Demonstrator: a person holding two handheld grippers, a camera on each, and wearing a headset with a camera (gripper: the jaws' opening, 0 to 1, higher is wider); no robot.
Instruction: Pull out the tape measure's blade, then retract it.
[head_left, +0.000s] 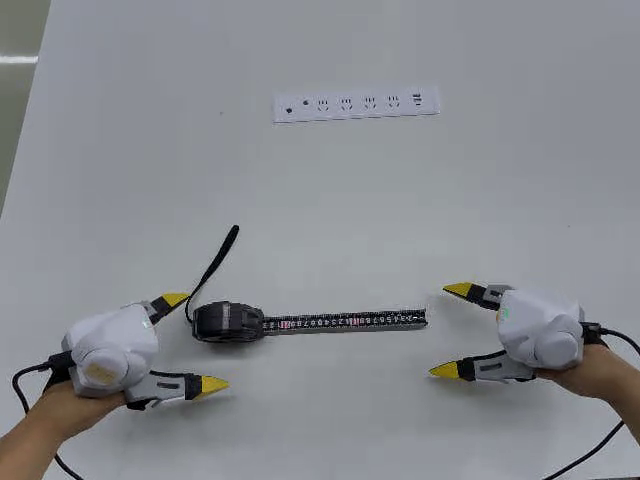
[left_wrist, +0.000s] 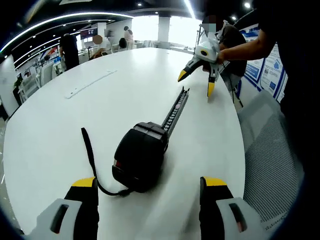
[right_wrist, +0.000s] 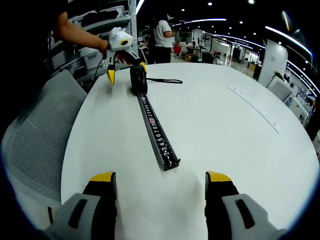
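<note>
A black tape measure (head_left: 228, 322) lies on the white table (head_left: 330, 200), its dark blade (head_left: 345, 321) drawn out to the right, with a black wrist strap (head_left: 213, 268) trailing up-left. My left gripper (head_left: 184, 342) sits open just left of the case (left_wrist: 141, 155), one yellow-tipped finger on either side and clear of it. Open as well, my right gripper (head_left: 452, 330) is a short way right of the blade's end hook (right_wrist: 171, 162) and holds nothing. The left gripper view catches the right gripper (left_wrist: 195, 83) beyond the blade (left_wrist: 176, 107). The right gripper view has the left gripper (right_wrist: 125, 69) by the case (right_wrist: 138, 78).
A white power strip (head_left: 356, 103) lies flat at the far middle of the table. The table's curved edge (right_wrist: 75, 145) runs close beside the blade, with a mesh chair (right_wrist: 35, 140) past it. People stand in the background.
</note>
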